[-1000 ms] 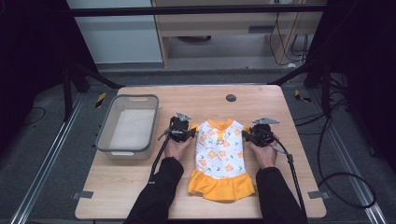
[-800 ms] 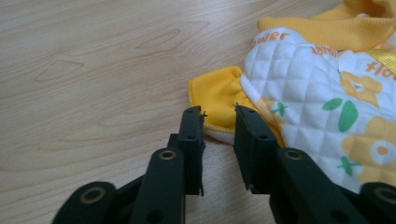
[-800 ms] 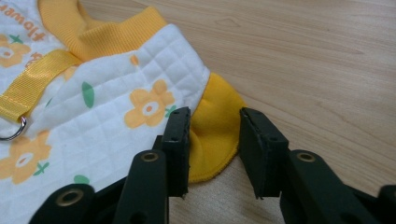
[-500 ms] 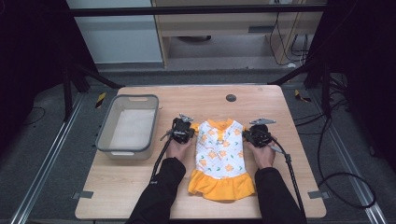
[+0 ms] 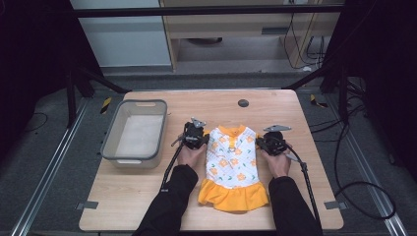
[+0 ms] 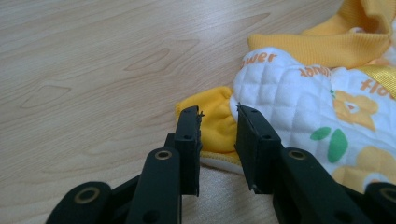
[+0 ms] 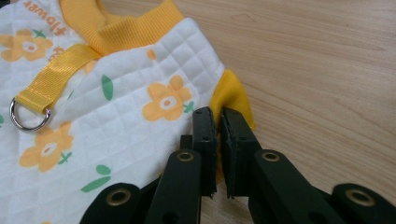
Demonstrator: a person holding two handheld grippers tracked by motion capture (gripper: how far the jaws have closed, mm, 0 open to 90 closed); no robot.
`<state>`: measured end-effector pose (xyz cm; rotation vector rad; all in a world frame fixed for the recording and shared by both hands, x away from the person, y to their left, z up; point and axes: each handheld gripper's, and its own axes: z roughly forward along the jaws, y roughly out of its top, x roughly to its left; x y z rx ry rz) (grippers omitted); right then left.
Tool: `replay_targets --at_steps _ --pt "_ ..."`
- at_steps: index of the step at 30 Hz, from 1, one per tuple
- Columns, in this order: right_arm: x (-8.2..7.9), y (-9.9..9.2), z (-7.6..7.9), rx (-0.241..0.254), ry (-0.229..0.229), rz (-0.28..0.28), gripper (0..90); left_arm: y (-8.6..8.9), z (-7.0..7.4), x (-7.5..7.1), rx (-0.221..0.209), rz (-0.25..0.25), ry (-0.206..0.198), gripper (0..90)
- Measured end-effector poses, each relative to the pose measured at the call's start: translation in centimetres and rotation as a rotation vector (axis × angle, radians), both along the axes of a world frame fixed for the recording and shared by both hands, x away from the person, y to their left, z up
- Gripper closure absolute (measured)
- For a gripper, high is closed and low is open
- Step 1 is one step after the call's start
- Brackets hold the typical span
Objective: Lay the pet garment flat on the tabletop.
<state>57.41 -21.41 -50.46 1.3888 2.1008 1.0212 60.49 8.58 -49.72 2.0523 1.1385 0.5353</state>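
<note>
The right tongs point(image 7: 217, 122) are pinching the pet dress's point(image 5: 231, 160) orange sleeve; the left tongs point(image 6: 218, 120), just reopening, are straddling theirs ungripped. Re-close them squarely before lifting evenly.

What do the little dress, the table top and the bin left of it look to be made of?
Dress: white quilted fabric, stitched in squares, printed with orange flowers; ribbed yellow knit collar and sleeve cuffs; a woven yellow strap with a shiny metal ring.
Table: pale wood or wood-look laminate, matt, with visible grain.
Bin: probably translucent grey plastic, smooth with rounded corners.
</note>
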Motion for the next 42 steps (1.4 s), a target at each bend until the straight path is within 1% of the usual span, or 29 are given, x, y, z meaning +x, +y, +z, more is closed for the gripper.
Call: replay_targets --at_steps 2,4,6,9,11,12,13,14,15,18,20,21,22,24,25,26,27,28,29,31,33,34,36,37,38,39,40,41,42 --pt "0.0 0.0 0.0 -0.002 0.0 0.003 85.0 0.0 0.0 0.1 0.015 -0.004 0.005 70.2" --pt "0.0 0.0 -0.1 0.003 0.003 0.001 85.0 0.0 -0.1 0.1 0.015 -0.01 0.013 71.7" --pt "0.1 -0.1 -0.1 0.004 0.003 0.002 85.2 -0.1 -0.1 0.1 0.003 -0.016 0.025 77.1" --pt "0.1 -0.1 -0.1 0.013 0.003 0.0 85.5 -0.2 -0.1 -0.1 0.015 -0.026 0.035 86.9" --pt "0.1 -0.1 0.0 0.009 -0.003 -0.003 85.6 0.0 0.0 0.0 0.004 -0.019 0.047 88.4" --pt "0.0 0.0 0.0 0.009 -0.009 -0.007 85.7 0.1 0.1 -0.1 0.01 -0.018 0.048 88.8" --pt "0.0 0.0 0.1 0.009 -0.017 -0.009 85.8 0.2 0.2 -0.2 0.025 -0.014 0.038 89.0" --pt "0.0 -0.1 0.2 0.016 -0.024 -0.009 85.8 0.3 0.3 -0.4 0.037 -0.006 0.019 89.3" --pt "0.1 0.0 0.4 0.022 -0.029 -0.008 85.9 0.5 0.5 -0.5 0.037 0.002 0.005 89.4" --pt "0.3 0.3 0.6 0.017 -0.044 -0.002 85.9 1.1 1.4 -0.8 0.074 0.028 -0.051 89.5" --pt "0.4 0.4 0.7 0.02 -0.048 -0.004 85.9 1.2 1.6 -0.7 0.081 0.033 -0.057 89.4" --pt "0.7 0.6 0.9 0.027 -0.058 -0.005 85.9 1.6 2.2 -0.4 0.106 0.054 -0.078 89.4" --pt "0.9 0.8 1.0 0.027 -0.069 -0.007 85.8 1.8 2.3 -0.1 0.117 0.062 -0.068 89.4" --pt "1.0 1.0 1.1 0.028 -0.074 -0.007 85.8 1.9 2.3 0.0 0.118 0.069 -0.068 89.3" --pt "1.3 1.3 1.2 0.016 -0.076 -0.006 85.7 2.1 2.0 0.4 0.112 0.087 -0.049 89.2" --pt "1.4 1.6 1.1 0.005 -0.073 -0.006 85.6 2.1 2.0 0.4 0.112 0.087 -0.049 89.0" --pt "1.5 1.7 1.0 -0.008 -0.071 -0.004 85.2 2.0 1.6 0.5 0.125 0.091 -0.039 88.7" --pt "1.5 1.9 0.9 -0.02 -0.067 -0.013 84.6 2.0 1.6 0.5 0.125 0.091 -0.039 87.9" --pt "1.5 2.0 0.7 -0.025 -0.064 -0.022 83.5 1.7 1.3 0.5 0.106 0.08 -0.034 86.4" --pt "1.5 2.0 0.7 -0.039 -0.07 -0.03 79.8 1.6 1.7 0.3 0.089 0.08 -0.048 79.4" --pt "1.3 1.8 1.0 -0.033 -0.075 -0.028 77.1 1.9 2.7 0.0 0.051 0.076 -0.073 71.2" --pt "1.2 1.6 1.4 -0.027 -0.086 -0.036 75.7 2.1 3.2 -0.3 0.029 0.074 -0.079 68.6" --pt "0.9 1.2 2.1 -0.02 -0.106 -0.042 74.5 2.5 4.2 -0.8 -0.003 0.07 -0.088 65.6" --pt "0.7 0.9 2.6 -0.017 -0.12 -0.046 74.0 2.6 4.5 -1.0 -0.007 0.065 -0.09 64.5" --pt "0.6 0.8 3.0 -0.009 -0.125 -0.046 73.0 2.7 4.9 -1.3 -0.01 0.059 -0.093 63.7" --pt "0.3 0.5 3.4 -0.005 -0.134 -0.045 72.3 2.7 4.9 -1.3 -0.01 0.059 -0.093 62.2" --pt "0.0 0.4 3.9 -0.002 -0.141 -0.044 72.6 2.9 5.6 -2.2 -0.019 0.041 -0.098 61.3" --pt "-0.4 0.2 4.4 0.006 -0.155 -0.031 72.8 3.0 5.8 -2.5 -0.024 0.03 -0.099 60.8" --pt "-0.8 0.1 4.8 0.008 -0.16 -0.021 72.8 3.0 6.0 -3.0 -0.022 0.02 -0.099 60.2"
